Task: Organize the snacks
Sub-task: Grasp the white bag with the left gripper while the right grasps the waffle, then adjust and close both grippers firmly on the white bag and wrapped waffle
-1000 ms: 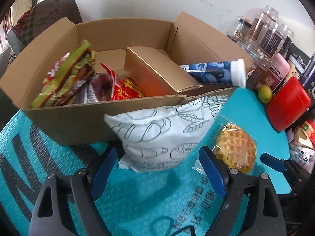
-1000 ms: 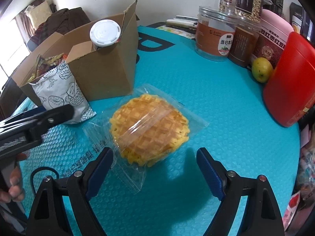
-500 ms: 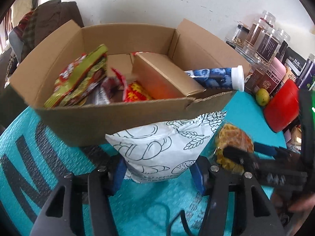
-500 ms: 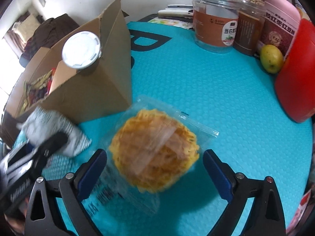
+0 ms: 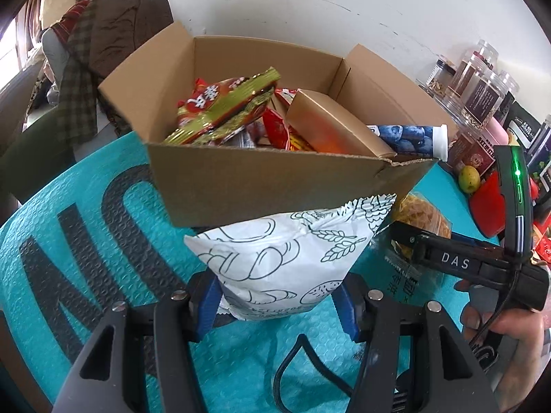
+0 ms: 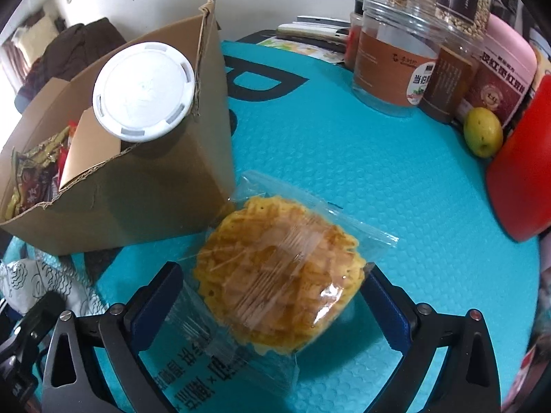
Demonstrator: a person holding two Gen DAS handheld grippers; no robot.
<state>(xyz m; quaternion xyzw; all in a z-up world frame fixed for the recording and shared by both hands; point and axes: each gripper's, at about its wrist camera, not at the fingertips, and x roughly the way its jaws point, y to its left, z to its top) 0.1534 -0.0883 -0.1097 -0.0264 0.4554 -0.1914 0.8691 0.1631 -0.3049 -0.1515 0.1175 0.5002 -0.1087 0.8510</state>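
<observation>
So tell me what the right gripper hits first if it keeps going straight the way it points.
Most likely the wrapped waffle, which lies between the open fingers of the right gripper, with the teal mat right beneath it. Depth is hard to judge.

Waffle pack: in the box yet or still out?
Out. The waffle pack lies on the teal mat beside the cardboard box, between the right gripper's open jaws.

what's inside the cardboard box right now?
Inside the cardboard box: a green-and-red snack packet, red wrappers, a small gold carton and a blueberry-print bottle poking over the rim. The box floor and anything beneath these is covered.
</observation>
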